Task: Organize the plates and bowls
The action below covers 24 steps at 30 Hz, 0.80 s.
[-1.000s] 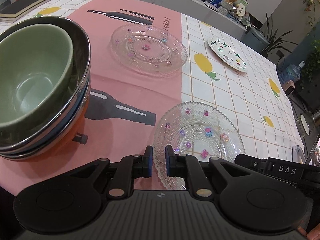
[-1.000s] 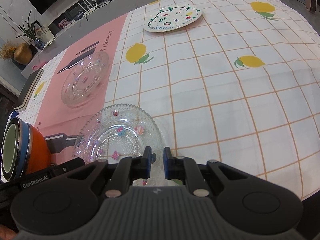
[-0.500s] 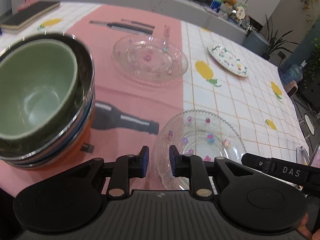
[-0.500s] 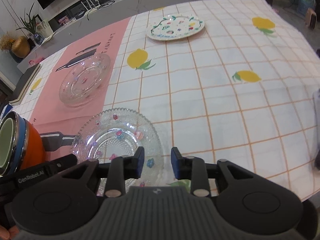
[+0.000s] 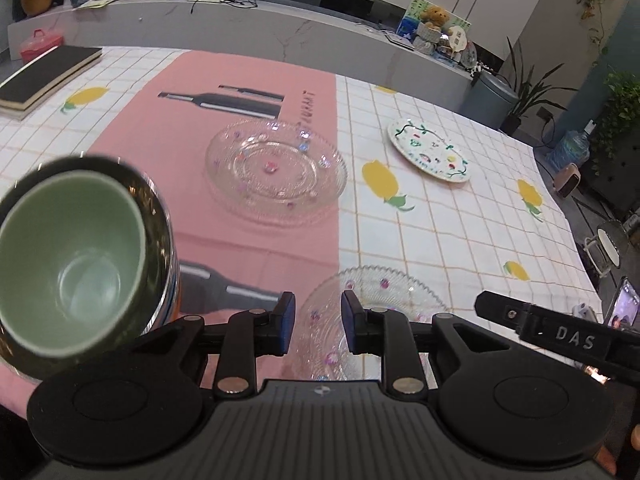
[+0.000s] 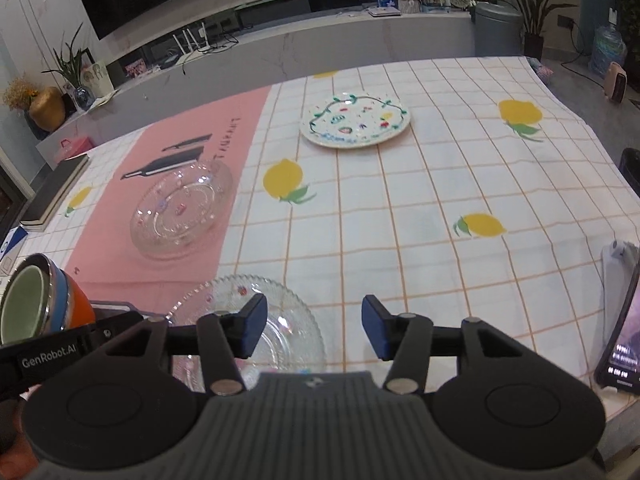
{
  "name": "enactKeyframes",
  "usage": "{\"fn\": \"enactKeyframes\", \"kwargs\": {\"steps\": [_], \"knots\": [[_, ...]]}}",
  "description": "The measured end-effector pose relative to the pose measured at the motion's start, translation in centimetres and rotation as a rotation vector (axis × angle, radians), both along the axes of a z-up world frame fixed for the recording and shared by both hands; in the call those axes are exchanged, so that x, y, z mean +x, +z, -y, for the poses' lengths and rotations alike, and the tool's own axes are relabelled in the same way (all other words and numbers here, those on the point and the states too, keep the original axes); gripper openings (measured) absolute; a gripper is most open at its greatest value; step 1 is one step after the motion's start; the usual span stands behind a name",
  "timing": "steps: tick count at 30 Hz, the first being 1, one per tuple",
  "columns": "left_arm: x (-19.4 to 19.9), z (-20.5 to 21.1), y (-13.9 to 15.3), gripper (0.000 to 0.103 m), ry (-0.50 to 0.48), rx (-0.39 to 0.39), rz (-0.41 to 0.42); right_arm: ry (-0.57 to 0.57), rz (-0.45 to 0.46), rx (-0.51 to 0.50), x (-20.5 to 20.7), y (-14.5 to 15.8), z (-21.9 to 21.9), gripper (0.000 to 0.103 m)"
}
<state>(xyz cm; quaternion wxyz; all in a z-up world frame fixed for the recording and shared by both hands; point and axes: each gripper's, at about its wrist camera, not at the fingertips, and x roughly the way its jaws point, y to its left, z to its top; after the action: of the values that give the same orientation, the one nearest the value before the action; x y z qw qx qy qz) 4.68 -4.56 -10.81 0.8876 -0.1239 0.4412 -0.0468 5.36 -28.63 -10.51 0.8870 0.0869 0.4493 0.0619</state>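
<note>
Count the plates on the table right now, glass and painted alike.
3. A near glass plate lies just under the tongs, a far glass plate sits on the pink cloth, and a painted plate sits farther back on the checked cloth. None look stacked or hidden.

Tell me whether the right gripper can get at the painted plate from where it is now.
Probably yes. The right gripper is open and empty, and only bare tablecloth lies between it and the painted plate, though that plate sits far across.
</note>
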Motion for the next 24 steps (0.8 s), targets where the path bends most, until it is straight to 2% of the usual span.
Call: {"fn": "enactKeyframes", "kwargs": {"steps": [2, 12, 18, 24], "knots": [[0.6, -0.1, 0.5, 0.028, 0.002, 0.000, 0.004, 0.008, 0.006, 0.005, 0.4, 0.4, -0.4, 0.061], [4.2, -2.2, 3.2, 0.033, 0.081, -0.015, 0.048, -0.004, 0.028, 0.058, 3.7, 2.2, -1.7, 0.061], [7.0, -4.0, 3.7, 0.034, 0.151, -0.030, 0.027, -0.007, 0.034, 0.078, 6.1, 2.2, -2.4, 0.061], [9.0, -5.5, 2.9, 0.042, 0.227, -0.073, -0.013, -0.009, 0.031, 0.136, 8.4, 1.6, -2.8, 0.061]]}}
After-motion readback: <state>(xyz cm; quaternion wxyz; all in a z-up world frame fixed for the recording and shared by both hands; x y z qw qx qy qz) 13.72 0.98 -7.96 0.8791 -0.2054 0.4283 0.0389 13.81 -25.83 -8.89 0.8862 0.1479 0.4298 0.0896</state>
